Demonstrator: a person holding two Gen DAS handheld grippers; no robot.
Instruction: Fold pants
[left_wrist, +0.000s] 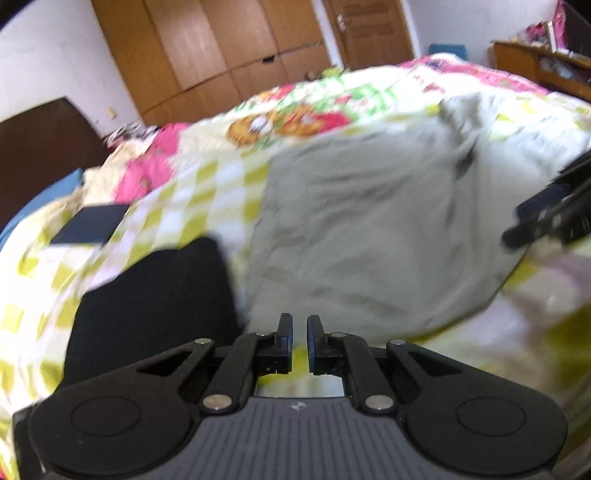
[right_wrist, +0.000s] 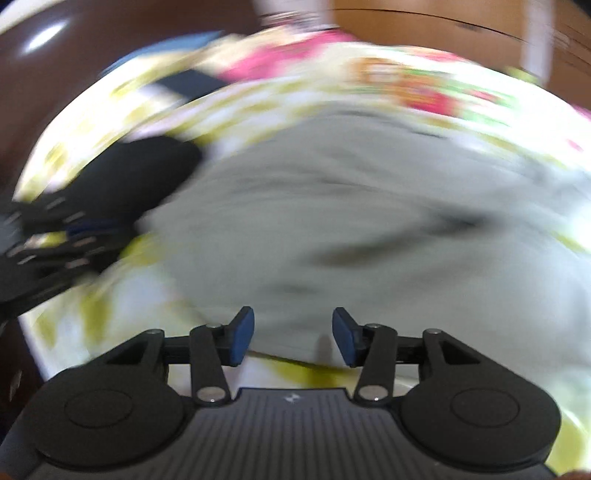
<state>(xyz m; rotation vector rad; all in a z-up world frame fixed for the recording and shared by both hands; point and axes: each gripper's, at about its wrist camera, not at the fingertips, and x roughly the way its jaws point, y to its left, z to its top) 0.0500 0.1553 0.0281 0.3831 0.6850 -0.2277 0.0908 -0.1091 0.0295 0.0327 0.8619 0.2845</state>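
Grey-green pants (left_wrist: 369, 229) lie rumpled on quilt (left_wrist: 207, 177) of bed, black garment (left_wrist: 155, 295) beside their left edge. Left tongs (left_wrist: 300, 334) nearly closed, nothing gripped, over near hem. Right tongs (right_wrist: 293, 332) parted, empty, above pants. Both views blurred.

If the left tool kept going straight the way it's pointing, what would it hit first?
Most likely the grey-green pants spread on the checked bedspread; they lie directly ahead of the left tool. Blur leaves depth unclear.
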